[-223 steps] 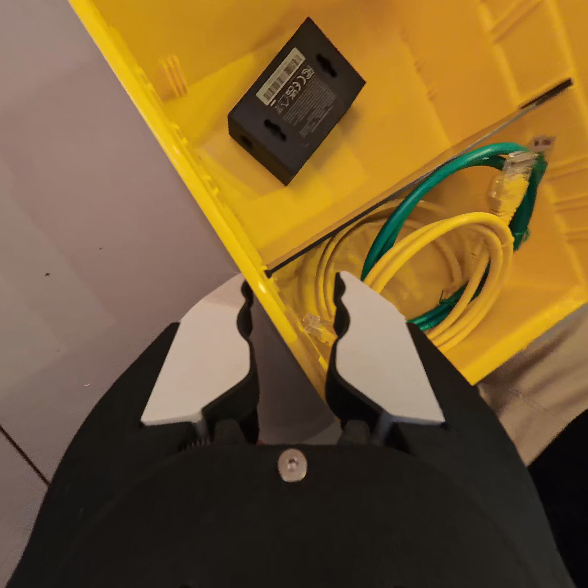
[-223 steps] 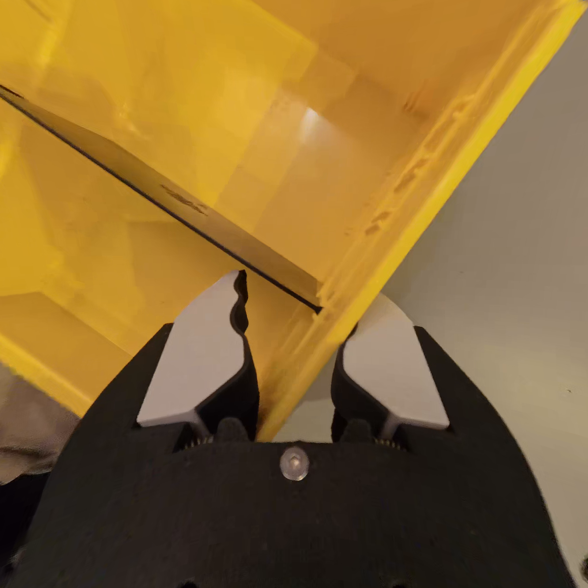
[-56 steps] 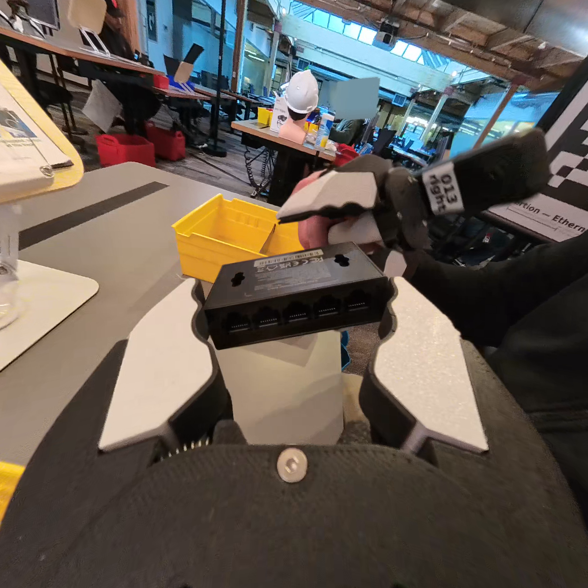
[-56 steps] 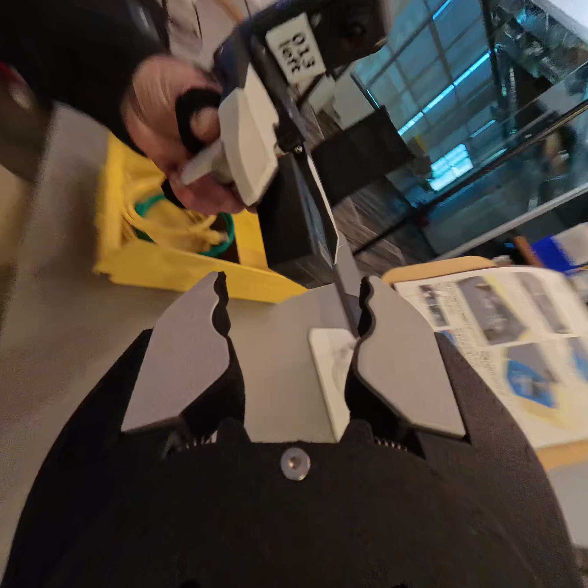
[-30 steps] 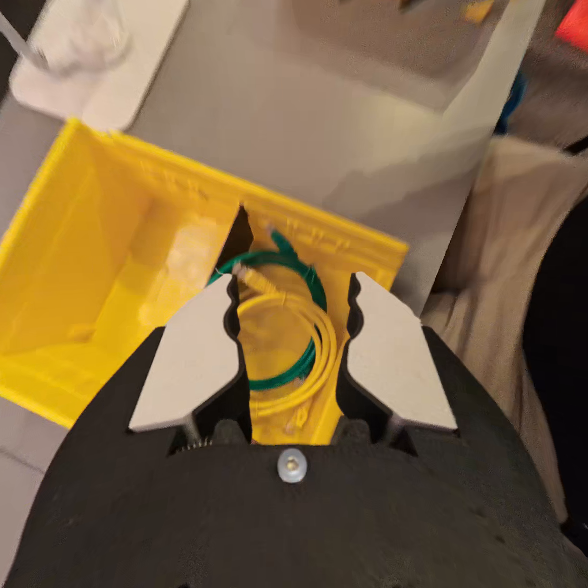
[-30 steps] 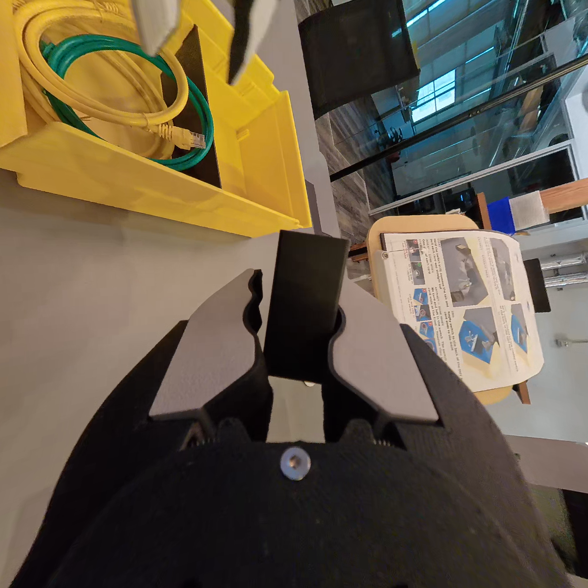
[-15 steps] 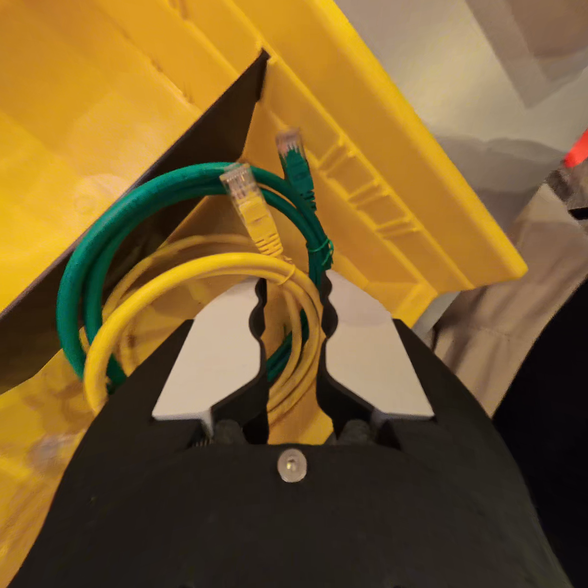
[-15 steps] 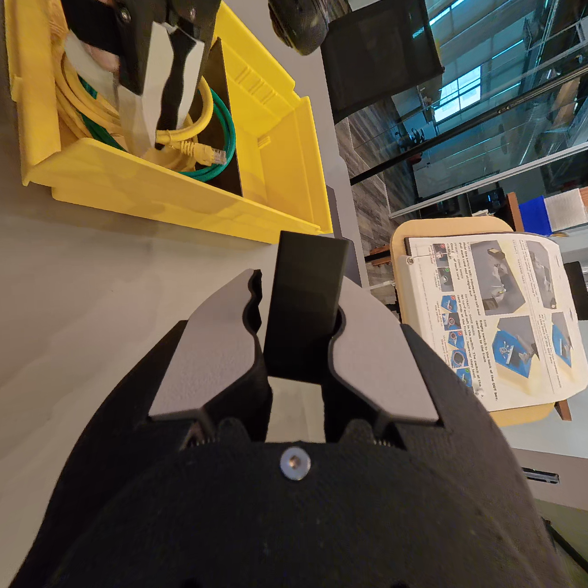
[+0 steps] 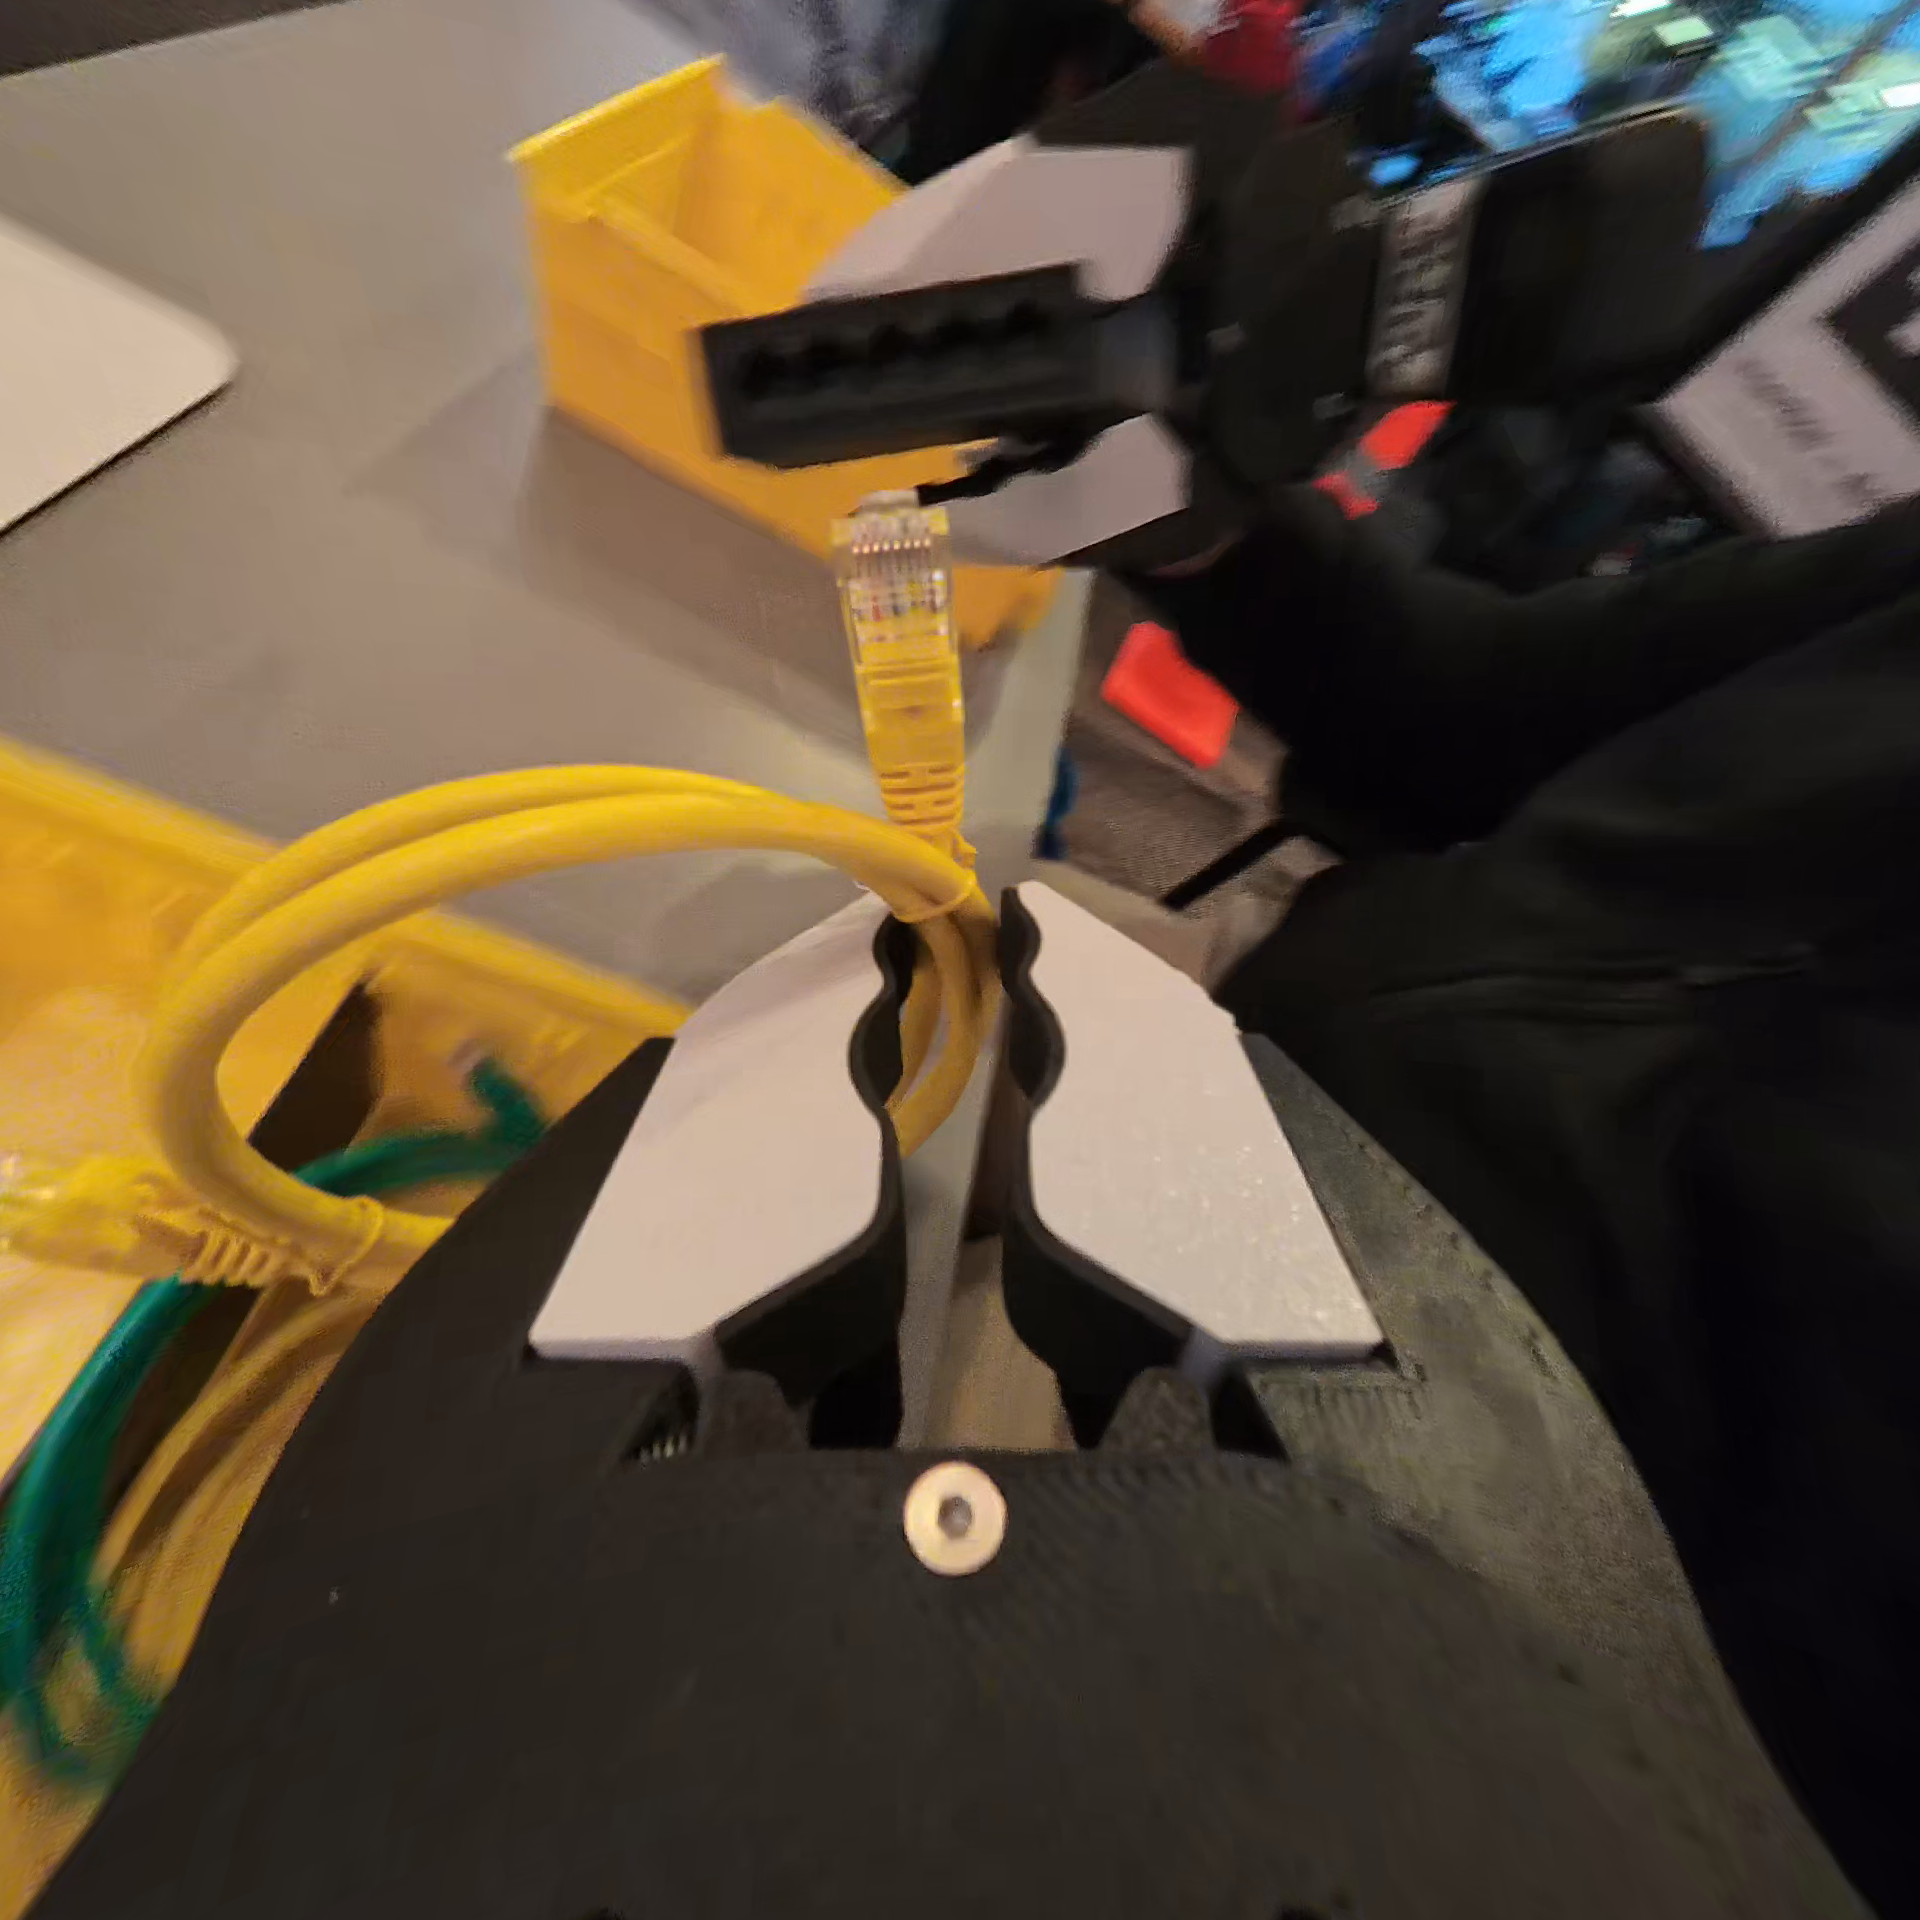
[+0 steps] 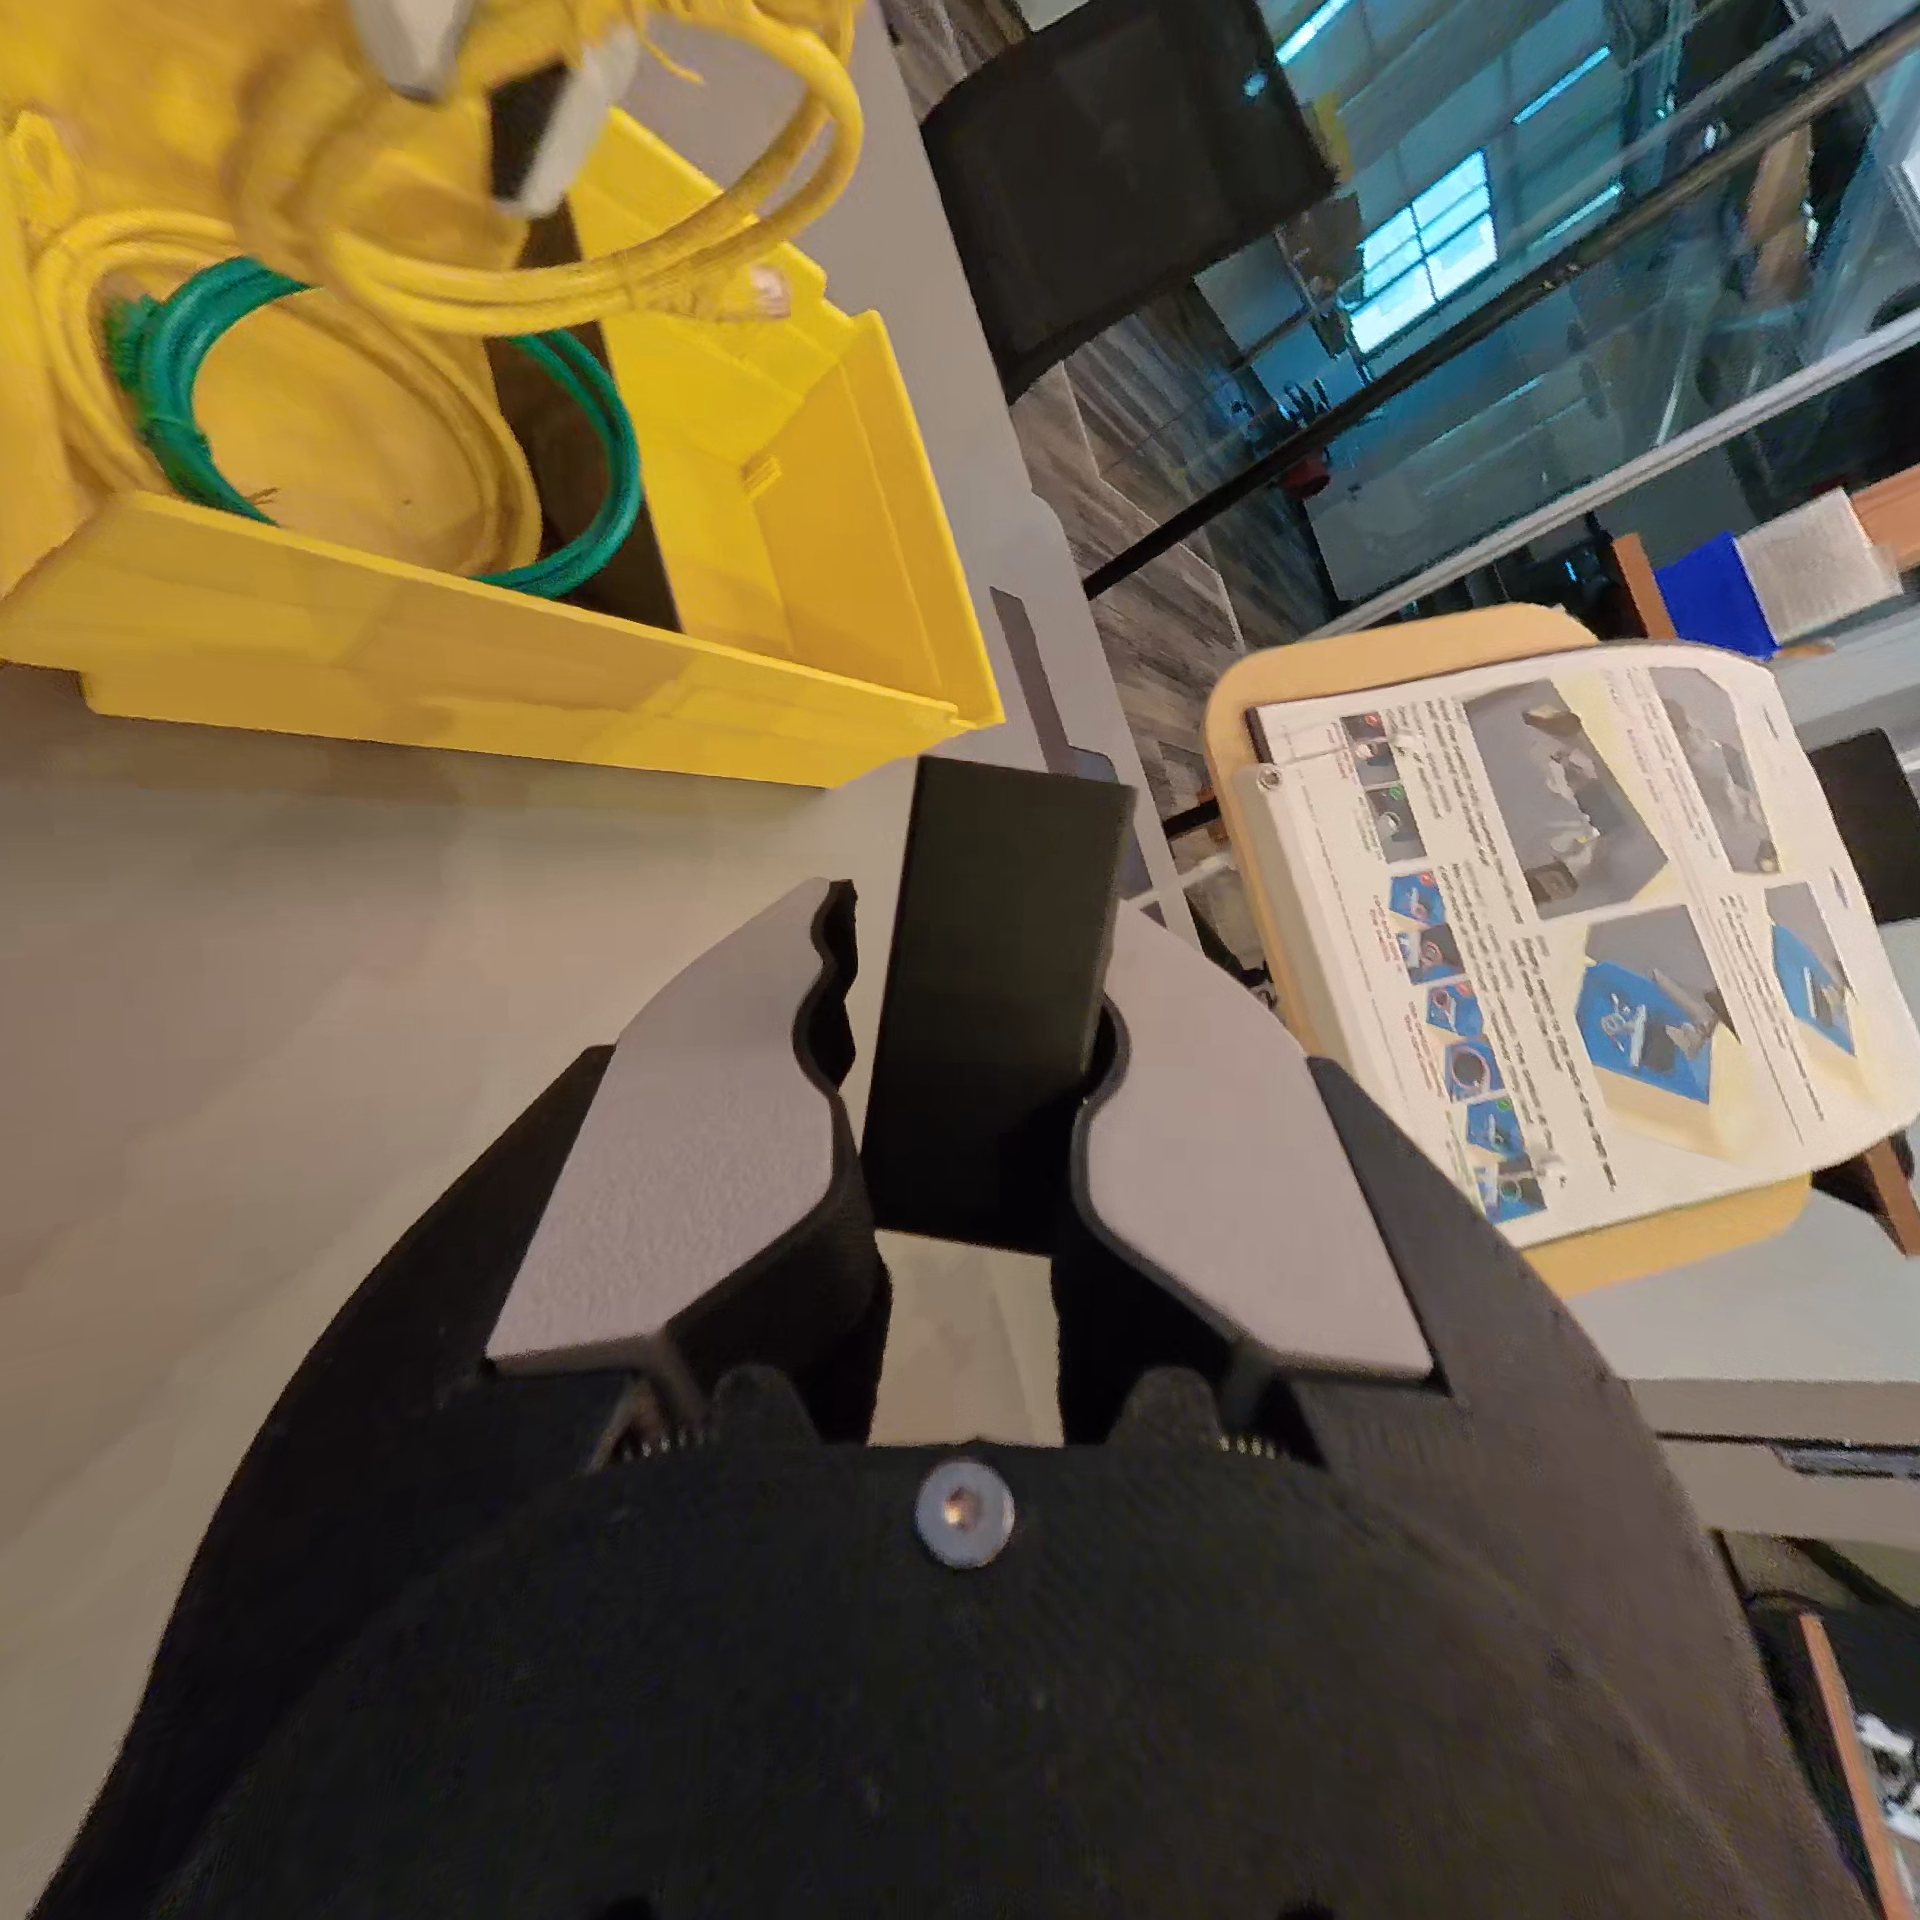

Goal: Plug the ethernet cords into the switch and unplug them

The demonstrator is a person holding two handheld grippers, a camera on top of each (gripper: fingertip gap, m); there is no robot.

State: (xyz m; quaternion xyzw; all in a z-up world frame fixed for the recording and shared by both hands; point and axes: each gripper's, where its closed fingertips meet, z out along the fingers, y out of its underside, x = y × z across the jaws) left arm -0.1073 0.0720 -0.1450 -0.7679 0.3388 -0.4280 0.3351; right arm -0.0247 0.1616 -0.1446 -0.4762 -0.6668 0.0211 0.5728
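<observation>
My left gripper (image 9: 948, 935) is shut on a coiled yellow ethernet cord (image 9: 540, 821) and holds it up above the bin. One plug (image 9: 902, 623) points up, just below the black switch (image 9: 914, 374). My right gripper (image 10: 971, 940) is shut on the switch (image 10: 997, 987); in the left wrist view it shows at the upper right, with the switch's port side facing my left gripper. A green cord (image 10: 603, 457) and another yellow cord (image 10: 457, 416) lie in the yellow bin (image 10: 520, 665). The left gripper also shows at the top of the right wrist view (image 10: 488, 104).
The bin stands on a grey table (image 10: 312, 987) and has a black divider (image 10: 582, 499). A second, smaller yellow bin (image 9: 665, 270) sits farther back. A board with printed sheets (image 10: 1558, 935) stands to the right. A white flat base (image 9: 73, 384) lies at the left. The tips of one gripper are about 12 cm away from the tips of the other.
My left gripper closed on the yellow cord in the bin and lifted it out toward the switch. My right gripper keeps holding the switch, hardly moved.
</observation>
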